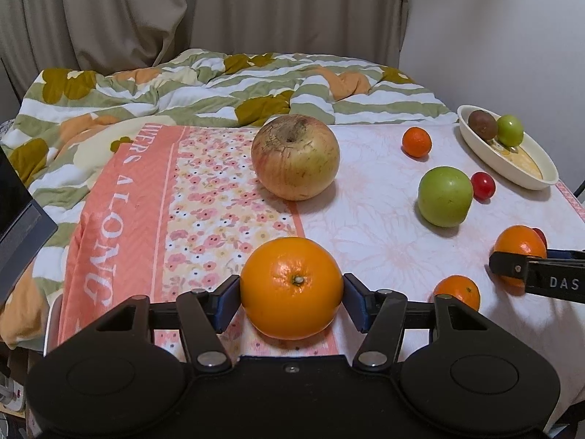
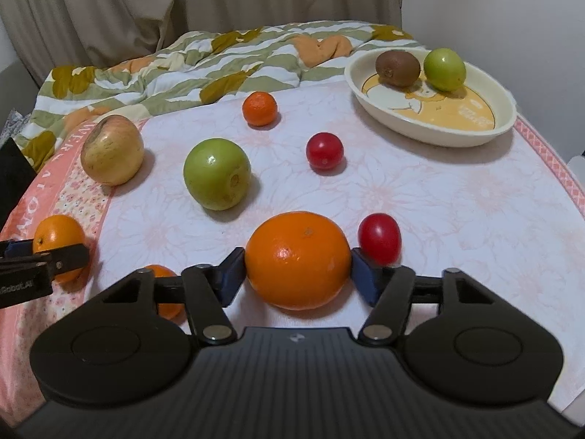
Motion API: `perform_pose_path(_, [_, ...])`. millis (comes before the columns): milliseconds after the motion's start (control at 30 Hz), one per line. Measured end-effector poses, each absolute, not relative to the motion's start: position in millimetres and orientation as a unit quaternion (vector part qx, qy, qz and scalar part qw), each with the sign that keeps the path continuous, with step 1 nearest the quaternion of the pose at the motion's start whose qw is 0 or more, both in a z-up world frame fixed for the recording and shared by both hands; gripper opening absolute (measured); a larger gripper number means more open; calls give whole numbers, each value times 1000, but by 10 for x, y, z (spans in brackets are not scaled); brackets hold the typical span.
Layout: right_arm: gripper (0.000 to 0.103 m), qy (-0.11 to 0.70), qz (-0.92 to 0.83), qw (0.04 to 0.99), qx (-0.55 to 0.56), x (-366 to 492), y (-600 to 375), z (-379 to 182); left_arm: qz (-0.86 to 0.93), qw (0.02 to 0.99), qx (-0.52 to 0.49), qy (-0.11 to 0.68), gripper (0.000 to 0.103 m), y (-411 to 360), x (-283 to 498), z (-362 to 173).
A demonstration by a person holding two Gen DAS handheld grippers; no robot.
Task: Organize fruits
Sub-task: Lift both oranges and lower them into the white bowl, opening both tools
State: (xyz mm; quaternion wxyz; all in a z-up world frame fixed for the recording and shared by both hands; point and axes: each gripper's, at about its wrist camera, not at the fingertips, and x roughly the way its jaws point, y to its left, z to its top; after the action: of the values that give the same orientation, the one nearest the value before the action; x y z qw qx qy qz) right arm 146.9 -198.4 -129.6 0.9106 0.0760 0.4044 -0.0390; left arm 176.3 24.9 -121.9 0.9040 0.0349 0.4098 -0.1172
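My left gripper [image 1: 291, 298] is shut on an orange [image 1: 291, 287] resting on the floral cloth. My right gripper [image 2: 298, 269] is shut on a second, larger orange [image 2: 298, 259]; it also shows in the left wrist view [image 1: 519, 245]. On the cloth lie a big yellowish apple [image 1: 295, 157], a green apple [image 2: 216, 173], two red tomatoes [image 2: 324, 152] [image 2: 379, 237], a small mandarin [image 2: 259, 108] at the back and another mandarin [image 1: 457, 291] between the grippers. A cream oval dish [image 2: 475, 135] at the back right holds a kiwi [image 2: 397, 67] and a small green apple [image 2: 444, 68].
The cloth covers a low table [image 2: 457, 201] whose right edge drops off beside the dish. A rumpled green, orange and white quilt [image 1: 164, 95] lies behind. Curtains [image 1: 182, 11] and a white wall stand at the back. A dark object [image 1: 18, 205] is at the left.
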Motion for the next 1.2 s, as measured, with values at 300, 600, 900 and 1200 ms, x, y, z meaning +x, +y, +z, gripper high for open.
perform_pose_path(300, [75,397,-32,915,72,1425,-1948,-1179,-124,910,25,395,63,266,1561,-1030])
perform_pose_path(600, [75,375,-28,925,58,1162,-1936,-686,-139,920,15,365,63,163,1275,-592])
perform_pose_path(900, [75,358,-40,931,58,905,-2138,-170,-165,925,4,342,63,-48,1143,-217])
perform_pose_path(1200, [75,343,-23,937,61,897,-2705,74,-161,935,3,317,63,-560,1113,26])
